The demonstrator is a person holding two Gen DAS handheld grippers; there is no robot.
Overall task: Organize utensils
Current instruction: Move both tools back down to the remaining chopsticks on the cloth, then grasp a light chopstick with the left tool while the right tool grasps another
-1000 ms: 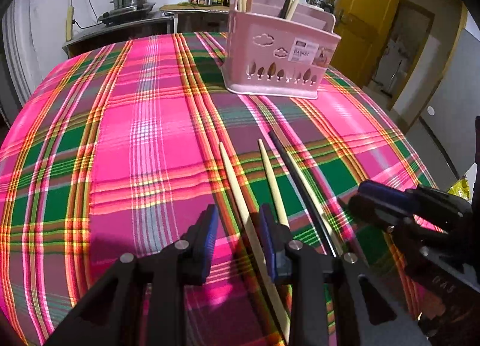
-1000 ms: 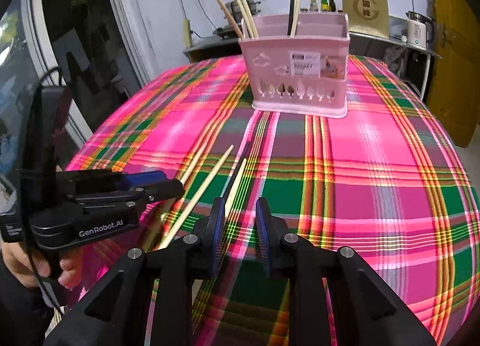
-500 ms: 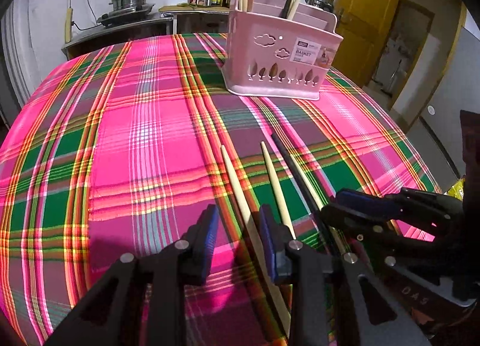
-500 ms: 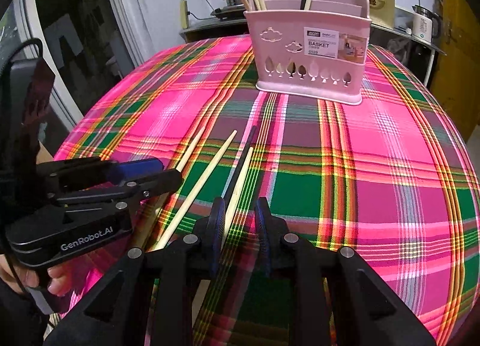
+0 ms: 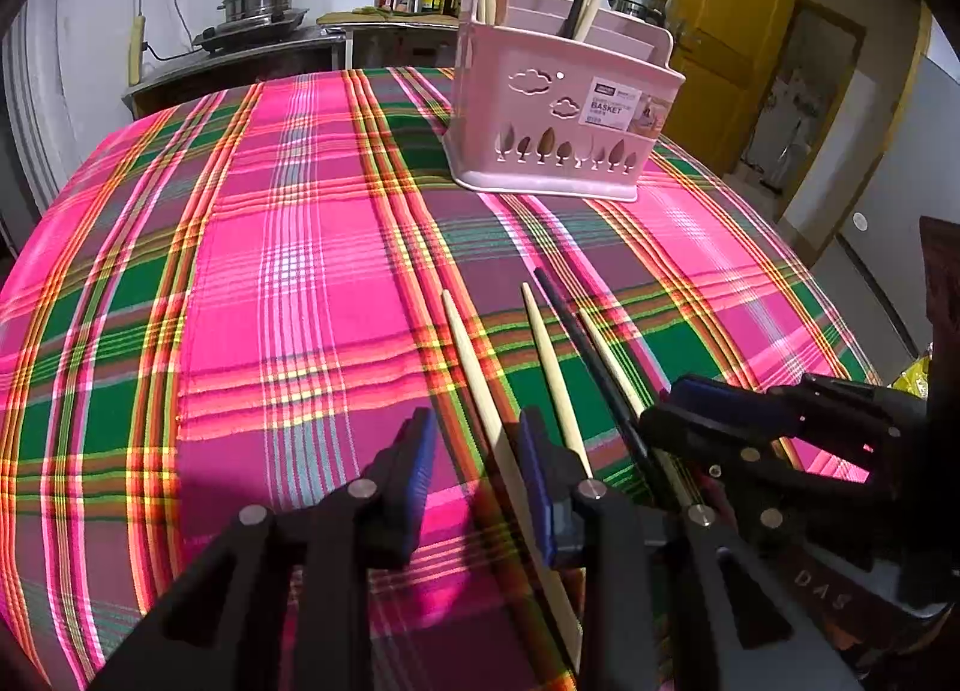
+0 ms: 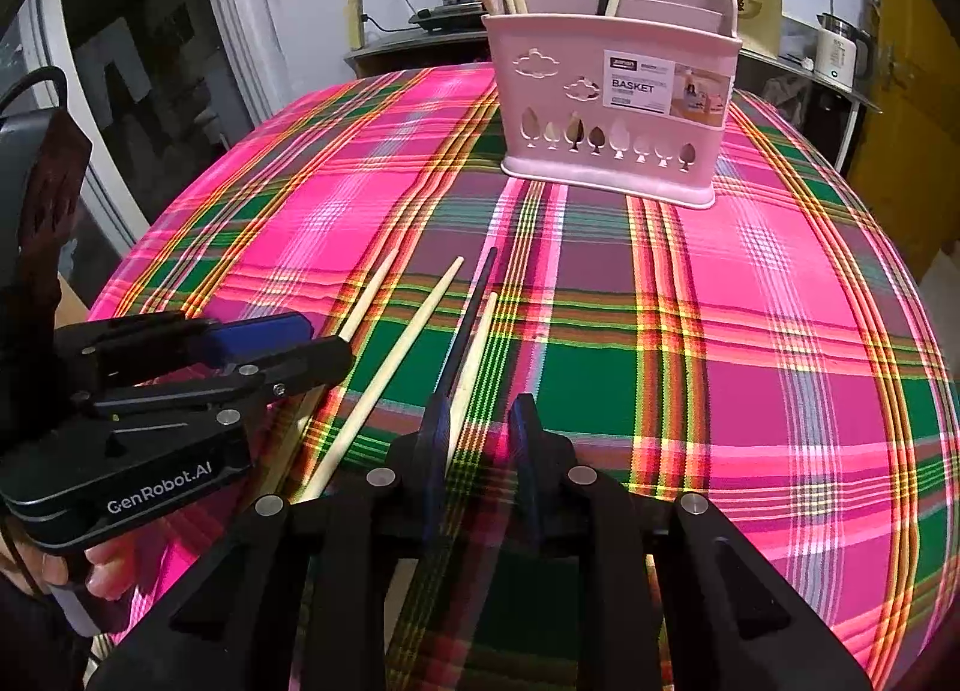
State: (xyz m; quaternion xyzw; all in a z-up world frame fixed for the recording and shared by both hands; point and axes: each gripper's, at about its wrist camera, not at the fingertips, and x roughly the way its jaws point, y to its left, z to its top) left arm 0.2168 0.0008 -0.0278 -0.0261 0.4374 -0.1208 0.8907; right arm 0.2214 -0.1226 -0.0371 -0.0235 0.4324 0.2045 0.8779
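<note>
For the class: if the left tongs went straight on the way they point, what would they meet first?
Probably the pale chopstick lying between the open left tongs, or the plaid cloth beneath; depth is unclear. The pink basket stands well beyond.

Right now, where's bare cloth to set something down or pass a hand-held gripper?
Free: the plaid cloth to the left of the basket, and the stretch to its right past the black chopstick. Crowded: the near middle, where four chopsticks fan out under the left hand-held gripper and right hand-held gripper.
</note>
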